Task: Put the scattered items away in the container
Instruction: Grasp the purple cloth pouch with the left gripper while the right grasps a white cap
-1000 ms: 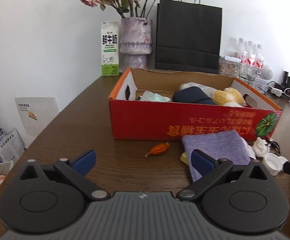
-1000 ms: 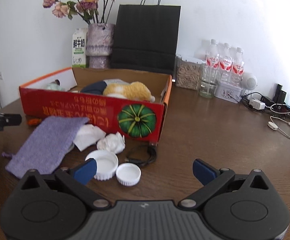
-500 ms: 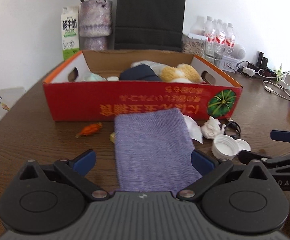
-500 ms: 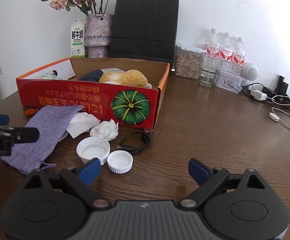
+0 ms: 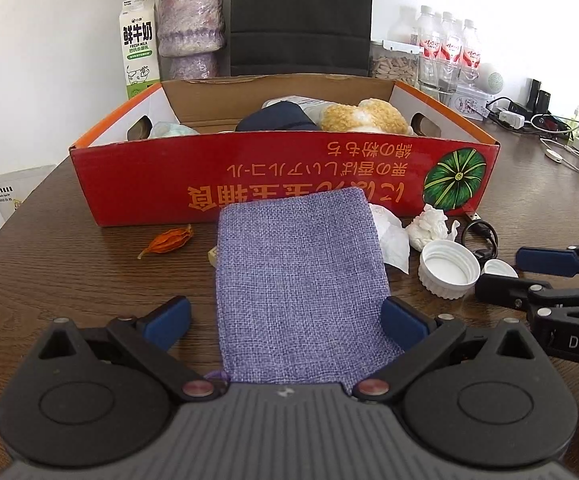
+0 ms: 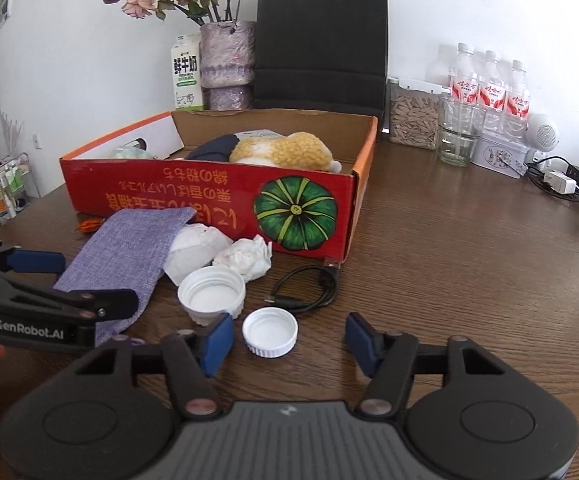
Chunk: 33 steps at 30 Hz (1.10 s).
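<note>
A red cardboard box (image 5: pixel 249 184) (image 6: pixel 169 196) holds a yellow plush toy (image 6: pixel 285 150) and dark cloth. In front of it lie a purple fabric pouch (image 5: pixel 299 280) (image 6: pixel 129 248), crumpled tissues (image 6: pixel 245 258), a large white cap (image 6: pixel 211 294), a small white cap (image 6: pixel 270 331), a black cable (image 6: pixel 305 288) and an orange dried pod (image 5: pixel 168 240). My left gripper (image 5: pixel 285 320) is open, its fingers either side of the pouch's near end. My right gripper (image 6: pixel 289 338) is open, its fingers either side of the small cap.
Behind the box stand a milk carton (image 5: pixel 138 60), a purple vase (image 5: pixel 191 28), a black paper bag (image 6: pixel 321 40), water bottles (image 6: pixel 485 88) and a seed jar (image 6: pixel 413 118). Chargers and cables (image 6: pixel 569 188) lie at the right. The table edge (image 5: pixel 17 212) curves at the left.
My left gripper swung right from the orange pod and closed in over the purple pouch. My right gripper moved forward and down, bringing its fingers around the small white cap.
</note>
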Tool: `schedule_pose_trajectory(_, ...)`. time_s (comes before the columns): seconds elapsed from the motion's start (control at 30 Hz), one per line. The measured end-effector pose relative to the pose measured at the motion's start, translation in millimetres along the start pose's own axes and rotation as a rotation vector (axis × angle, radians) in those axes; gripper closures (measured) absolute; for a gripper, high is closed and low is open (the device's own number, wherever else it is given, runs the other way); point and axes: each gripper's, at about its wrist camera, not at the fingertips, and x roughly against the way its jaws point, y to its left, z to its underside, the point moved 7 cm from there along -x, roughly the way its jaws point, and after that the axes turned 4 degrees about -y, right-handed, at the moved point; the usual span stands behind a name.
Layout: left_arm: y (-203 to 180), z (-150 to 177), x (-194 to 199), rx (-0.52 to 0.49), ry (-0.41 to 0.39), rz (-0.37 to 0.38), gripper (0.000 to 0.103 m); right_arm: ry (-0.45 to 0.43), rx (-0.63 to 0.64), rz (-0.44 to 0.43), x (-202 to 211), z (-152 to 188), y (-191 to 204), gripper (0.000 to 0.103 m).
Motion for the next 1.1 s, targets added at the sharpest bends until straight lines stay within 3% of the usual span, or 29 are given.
schedule_pose_trajectory(0.13, -1, 0, 1, -0.005, 0.004, 0.001, 0.001, -0.005, 0.014, -0.018, 2, 0, 4, 0.073)
schedule_pose_trajectory(0.37, -8, 4, 14, -0.02, -0.034, 0.017, 0.026, -0.006, 0.034, -0.005, 3, 0, 7, 0.075)
schedule_pose_trajectory(0.47, -14, 6, 19, -0.03, -0.054, 0.029, 0.045, -0.006, 0.035, 0.003, 4, 1, 8, 0.075)
schedule_pose_trajectory(0.53, -21, 8, 24, -0.05, -0.064, 0.053, 0.073, -0.007, 0.037, 0.006, 5, 1, 9, 0.075)
schedule_pose_trajectory(0.6, -27, 10, 28, -0.061, -0.069, 0.063, 0.083, -0.007, 0.037, 0.008, 6, 2, 11, 0.075)
schedule_pose_trajectory(1.1, -9, -7, 62, -0.027, -0.18, 0.103, 0.085, -0.108, -0.014, 0.033, 30, -4, 13, 0.076)
